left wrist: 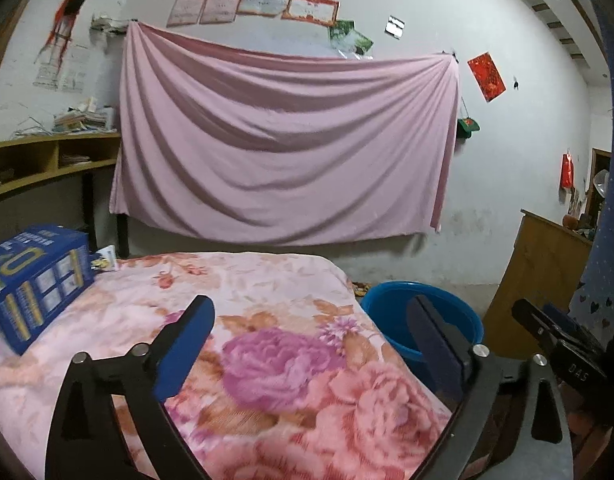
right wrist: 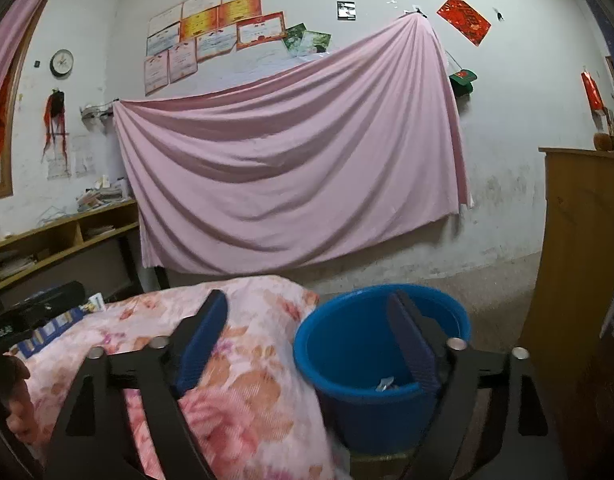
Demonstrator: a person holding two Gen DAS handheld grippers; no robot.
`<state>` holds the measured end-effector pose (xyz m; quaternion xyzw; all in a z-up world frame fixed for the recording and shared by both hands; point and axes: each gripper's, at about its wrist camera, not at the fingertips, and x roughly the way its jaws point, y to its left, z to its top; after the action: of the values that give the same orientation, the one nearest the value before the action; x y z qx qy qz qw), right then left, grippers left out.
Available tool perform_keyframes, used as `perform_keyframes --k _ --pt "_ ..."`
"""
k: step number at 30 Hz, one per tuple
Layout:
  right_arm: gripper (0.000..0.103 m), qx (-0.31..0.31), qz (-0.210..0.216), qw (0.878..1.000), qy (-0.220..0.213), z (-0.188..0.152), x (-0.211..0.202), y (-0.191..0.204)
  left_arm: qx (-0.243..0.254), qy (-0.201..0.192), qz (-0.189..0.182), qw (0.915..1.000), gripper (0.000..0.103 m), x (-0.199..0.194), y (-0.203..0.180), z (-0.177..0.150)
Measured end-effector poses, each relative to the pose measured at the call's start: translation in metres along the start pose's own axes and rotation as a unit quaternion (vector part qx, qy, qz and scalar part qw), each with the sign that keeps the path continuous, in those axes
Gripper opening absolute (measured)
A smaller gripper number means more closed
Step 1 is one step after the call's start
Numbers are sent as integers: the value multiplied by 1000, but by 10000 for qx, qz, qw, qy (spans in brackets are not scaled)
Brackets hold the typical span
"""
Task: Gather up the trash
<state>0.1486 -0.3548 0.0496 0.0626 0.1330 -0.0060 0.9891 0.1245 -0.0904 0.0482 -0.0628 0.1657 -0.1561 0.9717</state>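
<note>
Both the left gripper [left wrist: 311,344] and right gripper [right wrist: 307,338] have fingers spread and empty above a floral-blanketed bed [left wrist: 275,288], while small trash [right wrist: 385,384] lies inside the blue bucket [right wrist: 347,412] just beside the bed's edge.

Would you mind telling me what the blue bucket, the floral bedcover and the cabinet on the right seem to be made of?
Bucket: probably plastic, with a smooth, evenly coloured, faintly glossy wall and a moulded rim. Bedcover: soft printed fabric, likely fleece or plush, matte and slightly fuzzy, draping over the edge. Cabinet: looks like wood or wood-look board, yellowish brown with a dull sheen; veneer or solid cannot be told.
</note>
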Motion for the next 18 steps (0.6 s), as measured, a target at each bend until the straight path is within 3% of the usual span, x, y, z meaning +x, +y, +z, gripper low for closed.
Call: perform_keyframes --k 1,8,18 --pt "103 18 -28 10000 -6 -4 -4 1 17 -23 10 10000 99 -4 -1 -1" --pt "103 -123 2 9999 -110 -16 -32 17 134 -171 138 9997 100 -33 -2 -17" --pt "103 -346 -58 9987 -381 -26 -55 32 144 -205 185 9995 100 -39 1 -18"
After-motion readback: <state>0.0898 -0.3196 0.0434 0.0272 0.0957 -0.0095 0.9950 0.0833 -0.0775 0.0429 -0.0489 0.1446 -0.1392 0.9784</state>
